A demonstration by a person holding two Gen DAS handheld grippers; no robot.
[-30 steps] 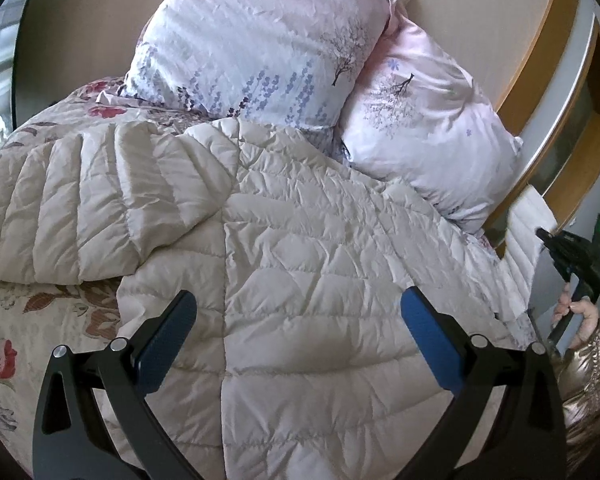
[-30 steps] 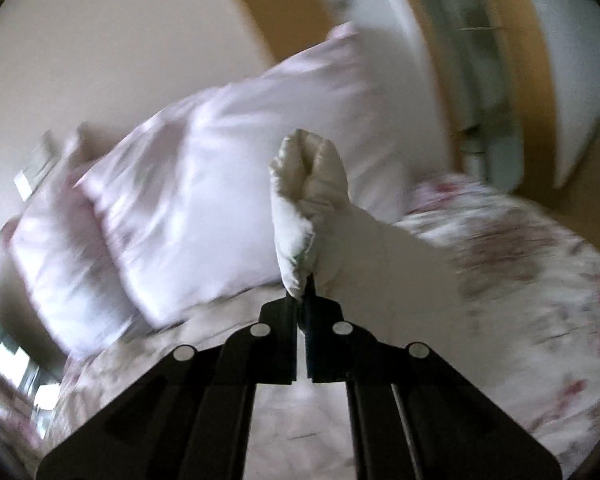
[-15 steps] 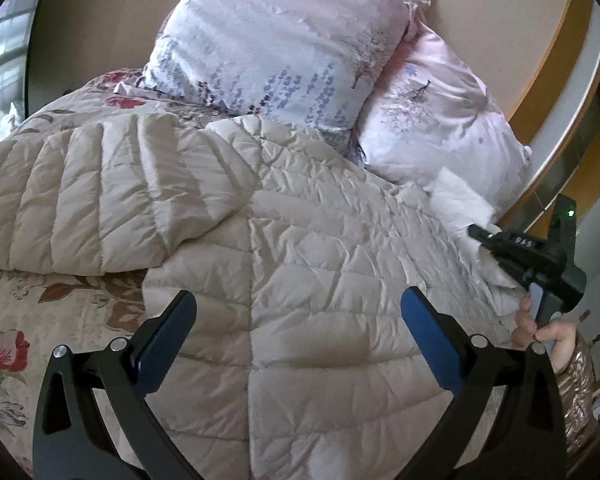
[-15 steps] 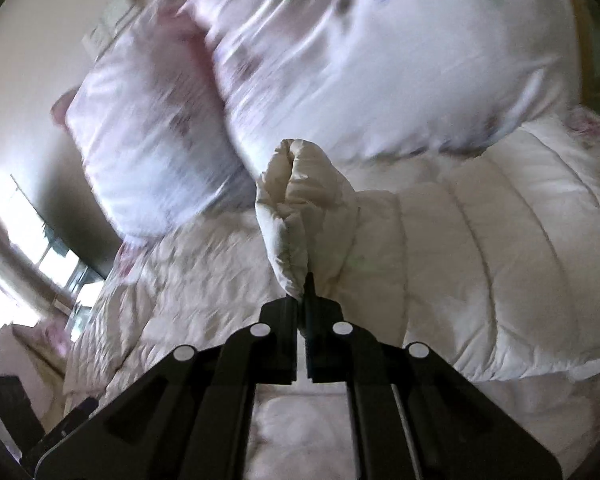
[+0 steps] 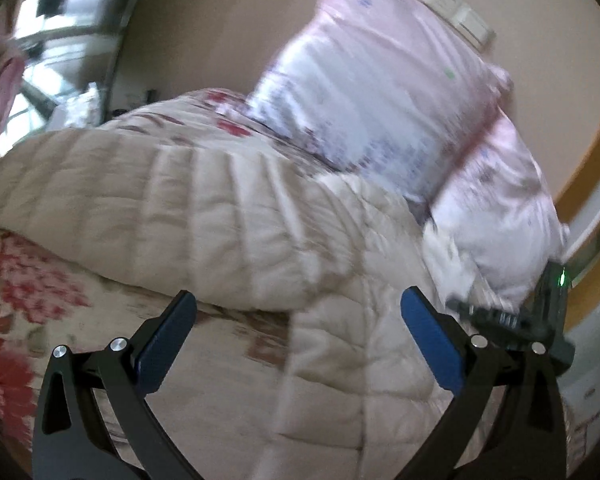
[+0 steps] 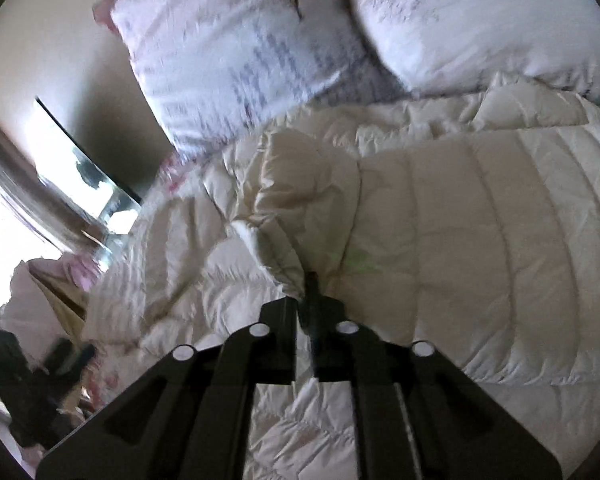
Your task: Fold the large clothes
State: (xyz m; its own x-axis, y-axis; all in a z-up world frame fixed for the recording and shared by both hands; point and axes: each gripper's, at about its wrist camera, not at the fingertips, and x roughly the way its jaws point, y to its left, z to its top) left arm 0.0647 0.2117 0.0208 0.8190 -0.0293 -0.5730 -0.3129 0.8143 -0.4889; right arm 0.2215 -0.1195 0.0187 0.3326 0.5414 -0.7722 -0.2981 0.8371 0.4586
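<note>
— What do we have nearest us on the left side?

— Our left gripper [image 5: 296, 316], its blue-padded jaws spread wide with nothing between them, hanging over the cream quilted down coat [image 5: 228, 232]. Below the left jaw we see the floral bedspread with red flowers [image 5: 24, 292].

— And on the right?

— Our right gripper [image 6: 309, 308] points down at the coat. Its jaws are just starting to part, only a narrow gap so far, and a fold of the coat's sleeve [image 6: 300, 208] sits at the tips between them; we cannot tell whether the pads still press on it.

— Where does the coat lie?

— Spread across the bed. In the right wrist view the sleeve lies folded over the coat's body, the wide channel-stitched panel [image 6: 480, 248] on top of the diamond-quilted part. In the left wrist view the other sleeve stretches out to the left over the bedspread.

— Do we see the right gripper from the left view?

— Yes, at the right edge, a black body with a small green light [image 5: 516, 320], low by the coat's edge.

— And beyond the coat?

— Two pale pink printed pillows [image 5: 372, 92] lean against the beige headboard wall [image 5: 204, 20], touching the coat's far edge. The picture is blurred there. Farther left, a bright window [image 6: 16, 184].
</note>
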